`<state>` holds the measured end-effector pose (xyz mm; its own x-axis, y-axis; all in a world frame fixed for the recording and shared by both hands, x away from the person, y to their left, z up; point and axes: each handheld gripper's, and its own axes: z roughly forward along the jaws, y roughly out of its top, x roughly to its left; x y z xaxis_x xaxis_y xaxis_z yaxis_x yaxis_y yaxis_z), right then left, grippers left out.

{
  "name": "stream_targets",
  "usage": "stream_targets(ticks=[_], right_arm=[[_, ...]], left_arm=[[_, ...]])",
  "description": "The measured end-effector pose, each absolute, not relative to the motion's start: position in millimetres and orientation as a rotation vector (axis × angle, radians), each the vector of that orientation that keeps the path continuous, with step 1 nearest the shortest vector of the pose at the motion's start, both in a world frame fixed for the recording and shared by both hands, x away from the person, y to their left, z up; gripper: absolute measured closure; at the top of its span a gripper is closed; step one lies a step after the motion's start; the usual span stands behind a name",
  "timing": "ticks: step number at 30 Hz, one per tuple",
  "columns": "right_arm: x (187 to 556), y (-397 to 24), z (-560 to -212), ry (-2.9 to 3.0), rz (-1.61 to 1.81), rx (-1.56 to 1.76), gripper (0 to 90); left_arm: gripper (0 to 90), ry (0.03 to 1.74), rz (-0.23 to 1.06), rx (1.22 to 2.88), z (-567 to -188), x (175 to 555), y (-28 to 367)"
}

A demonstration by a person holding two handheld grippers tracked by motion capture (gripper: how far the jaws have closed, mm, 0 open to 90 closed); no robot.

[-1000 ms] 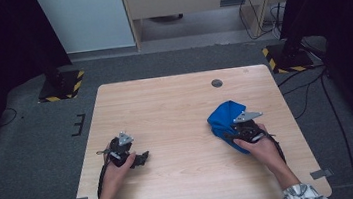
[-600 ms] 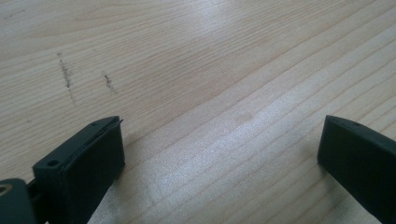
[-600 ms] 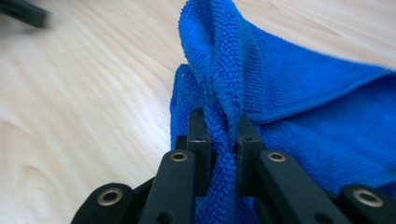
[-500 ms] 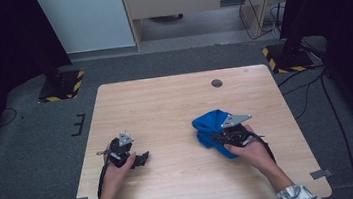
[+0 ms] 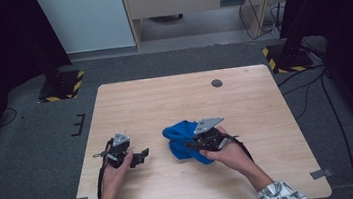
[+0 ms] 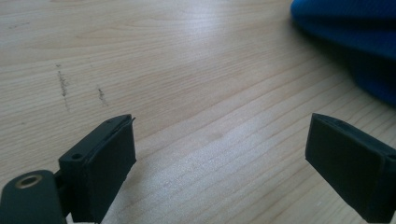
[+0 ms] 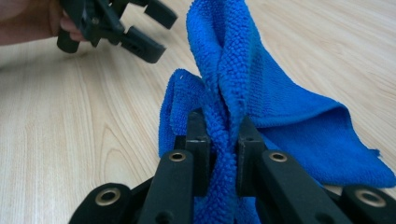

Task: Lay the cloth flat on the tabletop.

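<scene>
The right claw was clamped on a bunched fold of the blue cloth, which rose between its jaws while the rest trailed onto the wooden tabletop near the middle. The left claw, just beside the cloth, stood with its jaws wide apart over bare wood, having just begun closing slightly with nothing between them.

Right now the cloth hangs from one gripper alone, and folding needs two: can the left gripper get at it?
Probably yes: the left gripper is open, and bare table lies between it and the blue cloth.
</scene>
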<state>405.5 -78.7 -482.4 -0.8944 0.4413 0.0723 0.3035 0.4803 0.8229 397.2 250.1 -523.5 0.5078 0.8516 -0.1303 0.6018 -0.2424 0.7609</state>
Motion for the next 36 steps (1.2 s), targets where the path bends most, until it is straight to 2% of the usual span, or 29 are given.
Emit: stream_targets(ticks=[8, 11, 12, 15, 19, 22, 26, 31, 32, 33, 36], right_arm=[[417, -51, -512, 2.639, 1.227, 0.674, 74.5], [416, -45, -521, 2.649, 1.175, 0.667, 69.9], [415, -44, -522, 2.652, 1.170, 0.660, 67.5], [410, -45, -516, 2.634, 1.165, 0.676, 47.5], [403, -53, -508, 2.598, 1.187, 0.694, 29.3], [399, -61, -506, 2.594, 1.196, 0.702, 22.3], [396, -77, -502, 2.568, 1.233, 0.754, 17.6], [393, -107, -497, 2.507, 1.263, 0.834, 18.4], [392, -112, -497, 2.489, 1.270, 0.854, 22.0], [393, -124, -497, 2.461, 1.285, 0.887, 32.2], [393, -138, -500, 2.432, 1.268, 0.923, 45.0]], left_arm=[[8.9, 1.139, 0.423, 1.985, -519, 393, 244], [9.2, 1.104, 0.432, 1.990, -515, 391, 240], [9.2, 1.094, 0.433, 1.985, -514, 390, 238], [9.3, 1.067, 0.450, 1.993, -509, 389, 235], [9.9, 1.042, 0.467, 1.971, -504, 387, 232], [10.7, 1.017, 0.498, 1.951, -497, 386, 229], [11.5, 1.009, 0.496, 1.929, -491, 386, 226], [13.0, 0.988, 0.478, 1.922, -485, 386, 220], [13.4, 0.979, 0.471, 1.923, -483, 386, 218], [15.2, 0.971, 0.466, 1.926, -483, 386, 217], [17.3, 0.946, 0.459, 1.947, -482, 385, 212]])
